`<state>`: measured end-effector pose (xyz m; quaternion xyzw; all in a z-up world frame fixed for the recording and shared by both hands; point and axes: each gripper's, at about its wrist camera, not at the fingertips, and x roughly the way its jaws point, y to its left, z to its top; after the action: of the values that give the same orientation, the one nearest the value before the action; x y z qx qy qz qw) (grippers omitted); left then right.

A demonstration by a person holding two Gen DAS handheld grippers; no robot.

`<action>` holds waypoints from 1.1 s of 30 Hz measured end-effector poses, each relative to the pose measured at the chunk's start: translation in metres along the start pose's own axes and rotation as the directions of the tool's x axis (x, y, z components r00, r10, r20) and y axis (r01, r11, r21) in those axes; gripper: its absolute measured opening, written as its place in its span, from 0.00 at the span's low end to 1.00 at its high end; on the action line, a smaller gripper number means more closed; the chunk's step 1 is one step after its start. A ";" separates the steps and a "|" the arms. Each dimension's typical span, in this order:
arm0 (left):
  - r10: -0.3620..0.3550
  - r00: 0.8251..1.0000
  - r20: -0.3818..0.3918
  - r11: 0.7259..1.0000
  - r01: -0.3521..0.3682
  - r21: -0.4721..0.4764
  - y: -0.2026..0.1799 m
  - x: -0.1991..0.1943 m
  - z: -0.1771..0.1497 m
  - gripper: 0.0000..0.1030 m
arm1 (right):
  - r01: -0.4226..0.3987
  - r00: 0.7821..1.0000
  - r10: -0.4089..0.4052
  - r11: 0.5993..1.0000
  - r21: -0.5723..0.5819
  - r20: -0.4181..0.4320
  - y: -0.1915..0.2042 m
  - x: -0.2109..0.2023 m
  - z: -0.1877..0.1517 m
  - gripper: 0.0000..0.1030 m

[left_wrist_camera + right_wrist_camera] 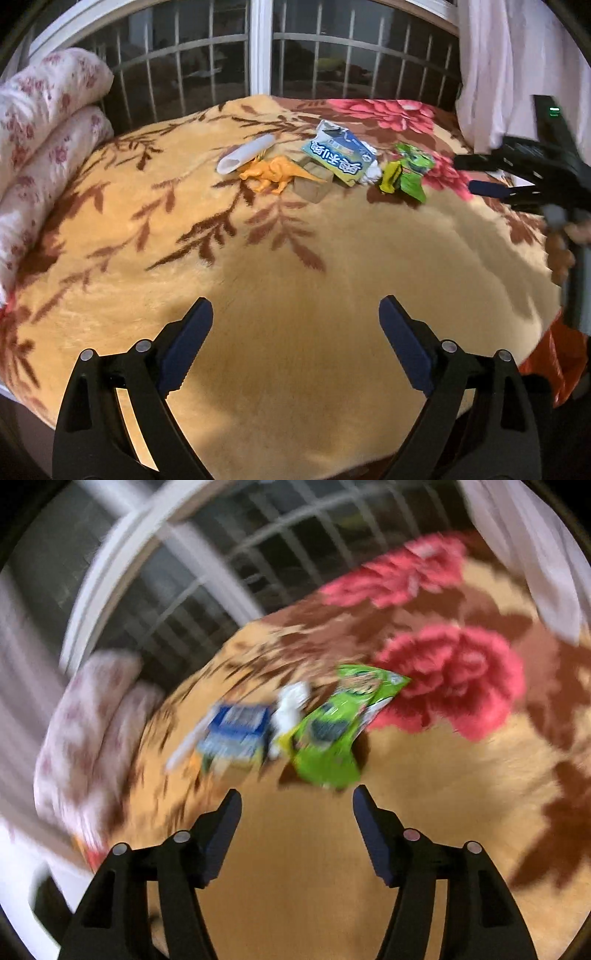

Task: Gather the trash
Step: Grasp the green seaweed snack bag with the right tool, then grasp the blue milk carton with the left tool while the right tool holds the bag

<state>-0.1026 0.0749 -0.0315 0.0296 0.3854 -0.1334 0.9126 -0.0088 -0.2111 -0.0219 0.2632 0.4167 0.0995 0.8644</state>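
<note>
1. Behind the bed, a barred window and a pale curtain close off the room; the bed itself carries a plush yellow-and-brown blanket (295, 258) with pink flowers, on which everything lies.
2. Left hand-held gripper (295, 314): released, jaws wide, nothing between them, hanging over bare blanket well short of the litter, so free for a pick.
3. Right hand-held gripper (297, 797): released too, empty, aimed at the crumpled green foil snack wrapper (332, 734), which lies just beyond its tips. I judge this is the next piece to take.
4. Beside that wrapper sit a crumpled white tissue (291, 705) and a blue-and-white printed packet (338, 157). Farther left are a white paper tube (245, 157), an orange plastic dinosaur toy (273, 175) and small wooden blocks (314, 182); the toy and blocks are probably not rubbish.
5. Containers: an orange plastic bag (554, 365) shows at the bed's right edge, likely the trash bag. Its contents are hidden.
</note>
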 end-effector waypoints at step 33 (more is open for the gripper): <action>-0.037 0.999 0.034 0.972 0.028 0.232 -0.047 0.060 0.103 0.86 | 0.001 0.988 0.010 0.997 -0.073 0.157 -0.017 -0.065 -0.099 0.26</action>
<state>-0.0035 0.0001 0.0005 0.1267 0.3503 -0.1930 0.9078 -0.1275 -0.2137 -0.0383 0.2393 0.3426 0.0955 0.9034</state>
